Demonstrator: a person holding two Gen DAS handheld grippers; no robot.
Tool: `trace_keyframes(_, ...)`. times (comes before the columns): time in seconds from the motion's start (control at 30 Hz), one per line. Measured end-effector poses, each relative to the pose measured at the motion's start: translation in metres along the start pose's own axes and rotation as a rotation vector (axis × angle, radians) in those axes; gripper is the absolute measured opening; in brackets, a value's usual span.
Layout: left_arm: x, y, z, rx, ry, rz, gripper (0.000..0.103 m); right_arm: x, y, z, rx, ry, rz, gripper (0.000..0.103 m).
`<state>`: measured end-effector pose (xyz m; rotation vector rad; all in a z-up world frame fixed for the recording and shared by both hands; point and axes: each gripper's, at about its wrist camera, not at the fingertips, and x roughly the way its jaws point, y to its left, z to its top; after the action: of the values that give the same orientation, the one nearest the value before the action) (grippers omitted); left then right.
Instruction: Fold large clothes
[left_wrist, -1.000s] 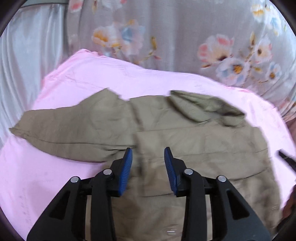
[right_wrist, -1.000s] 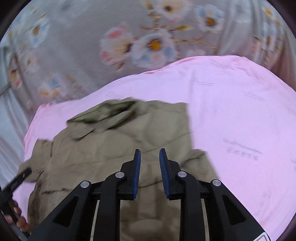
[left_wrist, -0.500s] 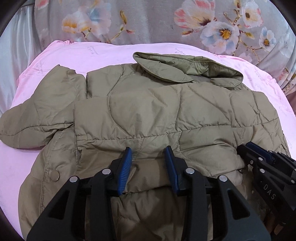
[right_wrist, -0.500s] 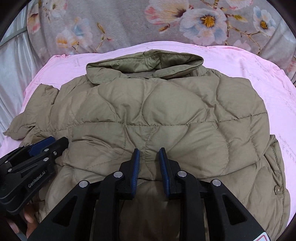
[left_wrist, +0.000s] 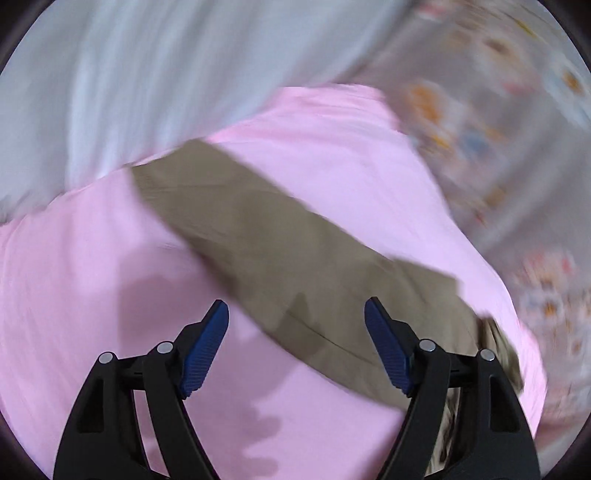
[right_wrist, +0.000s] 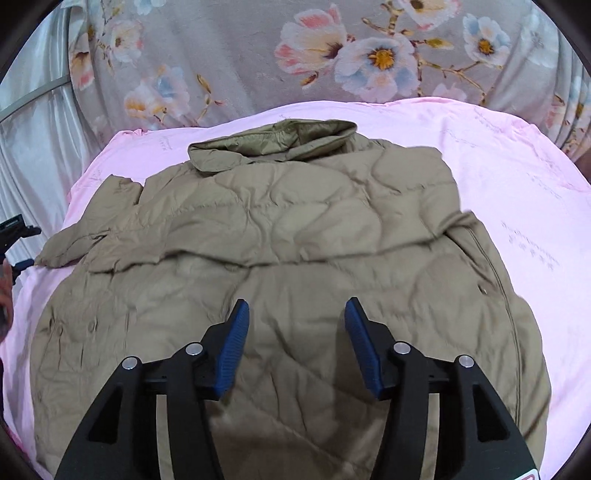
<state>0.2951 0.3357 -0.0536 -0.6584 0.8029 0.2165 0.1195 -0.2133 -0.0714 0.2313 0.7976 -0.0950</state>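
Quilted olive jacket (right_wrist: 280, 236) spread across the pink sheet (right_wrist: 524, 177), collar toward the far edge — bare sheet at both sides. Right gripper (right_wrist: 297, 343) wide, empty, above the hem; left gripper (left_wrist: 295, 347) wide, empty, over a sleeve (left_wrist: 266, 236).

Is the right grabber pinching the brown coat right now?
No, the right gripper has its jaws spread apart with nothing between them, poised over the khaki jacket lying on the pink sheet.

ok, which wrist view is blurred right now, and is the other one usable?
Left wrist view: heavy motion smear over the jacket sleeve and pink sheet; left gripper sharp. Right wrist view: crisp, quilting on the jacket legible, fisheye bending at the edges.
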Motion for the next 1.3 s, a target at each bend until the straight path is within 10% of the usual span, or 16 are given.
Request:
trace_keyframes(0.13,0.031,0.051,0.031,-0.183,0.074,-0.08,0.063,0.004,-0.006,-0.007,0.033,0.01,-0.018,0.058)
trace_keyframes(0.3,0.052,0.049,0.037,-0.201,0.11,-0.121,0.006,0.008,-0.007,-0.01,0.051,0.014,-0.027,0.058)
trace_keyframes(0.43,0.02,0.003,0.043,-0.046,0.015,-0.108,0.002,0.008,-0.007,-0.011,0.055,0.008,-0.035,0.058)
trace_keyframes(0.67,-0.117,-0.179,-0.003,0.398,-0.21,-0.298,0.002,0.006,-0.009,-0.01,0.075,-0.013,-0.032,0.058)
trace_keyframes(0.83,-0.168,-0.305,-0.105,0.654,-0.13,-0.516,0.006,-0.014,-0.015,-0.011,0.11,-0.09,-0.011,0.06)
trace_keyframes(0.93,-0.16,-0.341,-0.171,0.748,-0.014,-0.598,0.04,-0.032,-0.024,-0.016,0.142,-0.127,0.009,0.068)
trace_keyframes(1.0,-0.15,-0.346,-0.206,0.762,0.029,-0.631,0.071,-0.041,-0.031,-0.019,0.152,-0.137,0.015,0.069)
trace_keyframes(1.07,-0.135,-0.341,-0.232,0.759,0.065,-0.647,0.082,-0.05,-0.04,-0.023,0.159,-0.142,0.015,0.071)
trace_keyframes(1.3,-0.056,-0.278,-0.207,0.542,0.208,-0.552,0.084,-0.061,-0.067,-0.014,0.188,-0.154,0.029,0.076)
